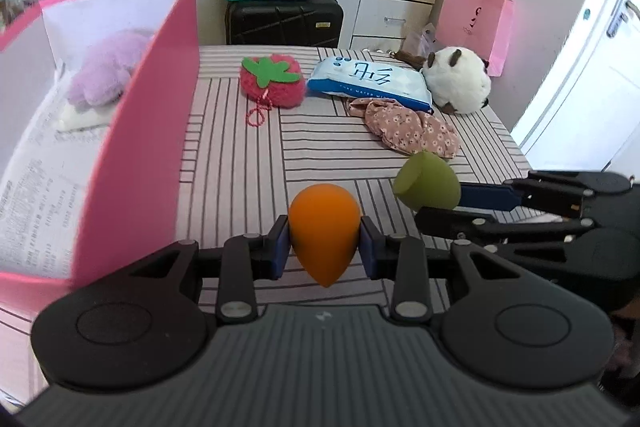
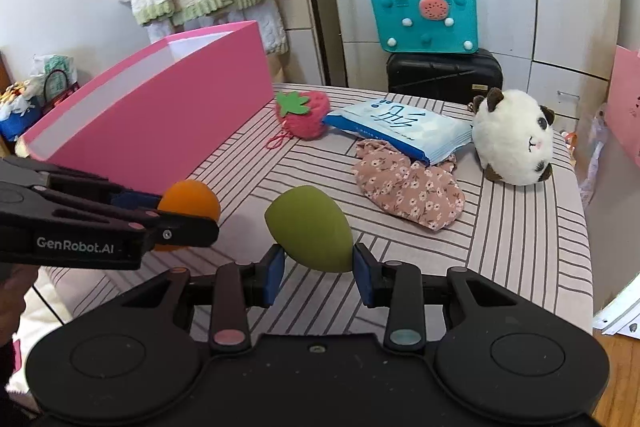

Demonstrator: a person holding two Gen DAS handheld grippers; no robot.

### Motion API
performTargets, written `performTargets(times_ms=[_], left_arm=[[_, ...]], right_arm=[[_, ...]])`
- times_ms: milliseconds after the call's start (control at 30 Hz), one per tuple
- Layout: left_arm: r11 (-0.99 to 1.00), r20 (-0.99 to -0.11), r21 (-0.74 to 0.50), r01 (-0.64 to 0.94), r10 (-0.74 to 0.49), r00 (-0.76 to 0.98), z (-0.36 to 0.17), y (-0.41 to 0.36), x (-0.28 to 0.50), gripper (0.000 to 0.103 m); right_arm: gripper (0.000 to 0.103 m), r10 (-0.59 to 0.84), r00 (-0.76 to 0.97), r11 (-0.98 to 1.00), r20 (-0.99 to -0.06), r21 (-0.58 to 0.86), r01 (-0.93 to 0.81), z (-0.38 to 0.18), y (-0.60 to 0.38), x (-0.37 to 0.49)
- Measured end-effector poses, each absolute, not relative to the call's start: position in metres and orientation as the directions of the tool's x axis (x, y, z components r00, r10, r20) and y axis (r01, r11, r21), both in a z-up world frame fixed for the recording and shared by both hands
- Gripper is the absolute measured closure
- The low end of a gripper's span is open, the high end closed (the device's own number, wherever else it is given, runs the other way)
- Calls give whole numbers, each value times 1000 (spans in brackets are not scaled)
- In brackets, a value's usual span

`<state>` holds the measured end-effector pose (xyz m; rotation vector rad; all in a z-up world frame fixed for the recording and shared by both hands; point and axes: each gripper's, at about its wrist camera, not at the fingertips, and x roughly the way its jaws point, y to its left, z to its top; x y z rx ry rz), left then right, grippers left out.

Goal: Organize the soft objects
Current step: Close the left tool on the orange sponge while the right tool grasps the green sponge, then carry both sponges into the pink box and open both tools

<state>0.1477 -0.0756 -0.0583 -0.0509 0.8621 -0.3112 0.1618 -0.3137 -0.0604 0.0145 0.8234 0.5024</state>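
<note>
Left hand-held gripper (image 1: 325,247) pinches orange sponge (image 1: 324,227); right hand-held gripper (image 2: 319,267) pinches green sponge (image 2: 310,229), both above desk (image 2: 520,247). Pink box (image 1: 152,131) left; its contents partly hidden.

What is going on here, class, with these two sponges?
A person is sorting soft things. The left hand-held gripper grips an orange sponge, and the right hand-held gripper grips a green sponge, both above the striped table. A pink box holding a purple plush stands at the left.
</note>
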Motion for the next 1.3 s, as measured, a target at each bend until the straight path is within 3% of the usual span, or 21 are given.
performTargets(times_ms=[133, 467, 700, 900, 1300], left_arm=[[952, -736, -134, 274, -281, 616, -49, -74, 137, 69], [908, -699, -177, 379, -387, 602, -2, -60, 109, 69], [905, -728, -149, 397, -372, 576, 13, -47, 99, 69], [866, -776, -264, 424, -452, 440, 17, -28, 97, 69], [874, -786, -222, 433, -423, 450, 55, 20, 95, 69]], right_arm=[[61, 448, 558, 870, -699, 198, -451, -48, -316, 156], [61, 498, 536, 826, -682, 183, -534, 10, -321, 142], [61, 533, 508, 789, -677, 179, -588, 46, -321, 135], [61, 535, 493, 779, -686, 173, -603, 70, -317, 139], [61, 576, 398, 699, -714, 178, -693, 99, -272, 161]])
